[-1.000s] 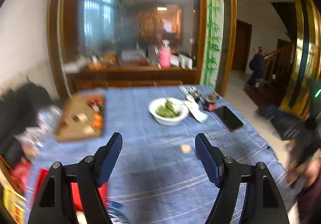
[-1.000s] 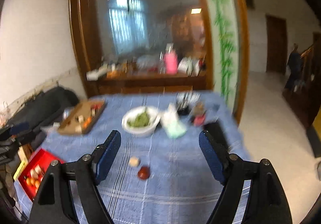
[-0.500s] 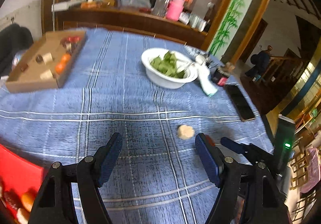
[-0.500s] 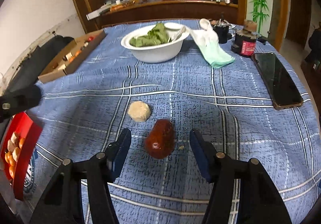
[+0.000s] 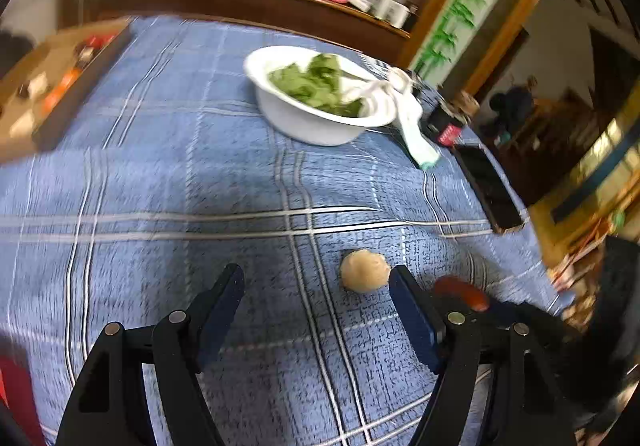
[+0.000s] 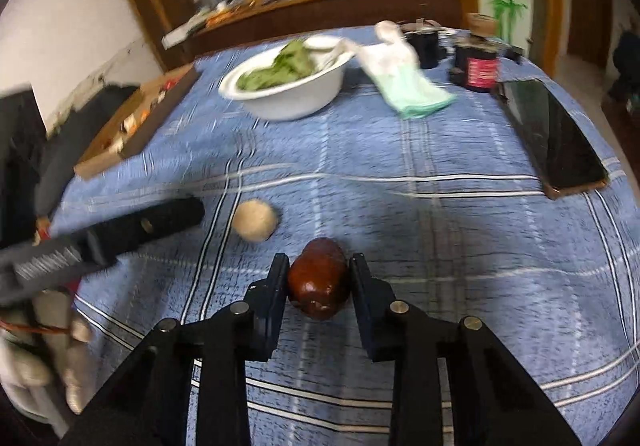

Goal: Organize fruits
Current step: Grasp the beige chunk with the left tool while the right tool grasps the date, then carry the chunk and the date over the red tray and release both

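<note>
A dark red date-like fruit [image 6: 319, 278] lies on the blue checked tablecloth between my right gripper's [image 6: 319, 270] pads, which press against its sides. The same fruit shows in the left wrist view [image 5: 462, 292], partly behind my right finger. A round beige fruit [image 5: 365, 270] [image 6: 256, 221] lies just left of it. My left gripper [image 5: 316, 288] is open and empty above the cloth, its right fingertip beside the beige fruit. One left finger [image 6: 160, 222] shows in the right wrist view.
A white bowl of greens [image 5: 316, 98] [image 6: 288, 82] stands further back, with a cloth glove [image 6: 404, 74], a dark jar [image 6: 478, 64] and a phone [image 6: 548, 134] to the right. A cardboard tray of fruits [image 5: 44, 86] [image 6: 136, 118] lies at the left edge.
My right gripper has closed in on the red fruit. My left gripper has moved forward and lower, toward the beige fruit, still open.
</note>
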`<state>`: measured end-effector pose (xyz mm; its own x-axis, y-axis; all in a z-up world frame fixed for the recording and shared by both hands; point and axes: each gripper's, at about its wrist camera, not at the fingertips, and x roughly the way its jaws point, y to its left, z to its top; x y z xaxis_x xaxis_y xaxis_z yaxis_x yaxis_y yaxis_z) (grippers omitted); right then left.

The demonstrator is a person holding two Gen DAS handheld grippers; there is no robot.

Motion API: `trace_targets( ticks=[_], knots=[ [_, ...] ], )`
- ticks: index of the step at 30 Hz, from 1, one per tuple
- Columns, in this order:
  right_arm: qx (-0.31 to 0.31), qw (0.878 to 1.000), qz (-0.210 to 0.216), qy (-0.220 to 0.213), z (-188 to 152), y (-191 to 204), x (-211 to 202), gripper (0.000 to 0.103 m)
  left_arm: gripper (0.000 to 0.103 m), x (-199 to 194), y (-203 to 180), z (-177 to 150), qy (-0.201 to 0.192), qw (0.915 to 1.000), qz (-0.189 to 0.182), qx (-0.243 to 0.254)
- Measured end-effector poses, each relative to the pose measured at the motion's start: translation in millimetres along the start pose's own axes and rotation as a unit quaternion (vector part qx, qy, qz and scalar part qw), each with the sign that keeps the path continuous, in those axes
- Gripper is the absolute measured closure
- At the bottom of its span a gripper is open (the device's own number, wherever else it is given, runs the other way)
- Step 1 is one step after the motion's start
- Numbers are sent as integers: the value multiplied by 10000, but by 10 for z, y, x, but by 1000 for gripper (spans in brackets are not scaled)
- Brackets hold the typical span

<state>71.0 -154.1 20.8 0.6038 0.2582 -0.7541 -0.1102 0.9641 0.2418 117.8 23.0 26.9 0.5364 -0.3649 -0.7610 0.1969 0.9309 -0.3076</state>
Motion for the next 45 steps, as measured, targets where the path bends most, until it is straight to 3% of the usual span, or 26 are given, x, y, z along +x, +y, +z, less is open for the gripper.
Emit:
trace_targets(
  ticks=[6,9,11,13,17,25,34,41,45],
  knots=[
    [213,9998,-21,-6,10,-127,-50,74,27,241,-302,66,141,9975,-40,690],
    [201,9998,-42,47,8,-121,-29,74,43,354,-432,50,160,9933,302,1101],
    [192,9998,-46,20,14,-123,-41,74,61,435,-490,15,201,9886,606,1364],
    [181,9998,-56,-15,15,-119,-59,74,69,448,-520,-17,127,9857,736,1508],
    [168,9998,-59,-26,14,-107,-61,74,72,384,-527,-58,32,9848,807,1540],
    [207,9995,199,-110,8,-74,-118,74,72,-247,-375,-241,-337,9918,710,1012],
    [264,9887,1437,-325,-39,177,-354,74,72,-1036,-77,-697,-679,9961,528,214],
    [357,9745,2214,-50,-343,583,-534,74,72,-1747,407,-1077,-1131,9906,520,-566],
    [88,9735,2285,97,-541,954,-646,74,72,-2097,758,-1239,-1427,9828,697,-945]
  ],
)
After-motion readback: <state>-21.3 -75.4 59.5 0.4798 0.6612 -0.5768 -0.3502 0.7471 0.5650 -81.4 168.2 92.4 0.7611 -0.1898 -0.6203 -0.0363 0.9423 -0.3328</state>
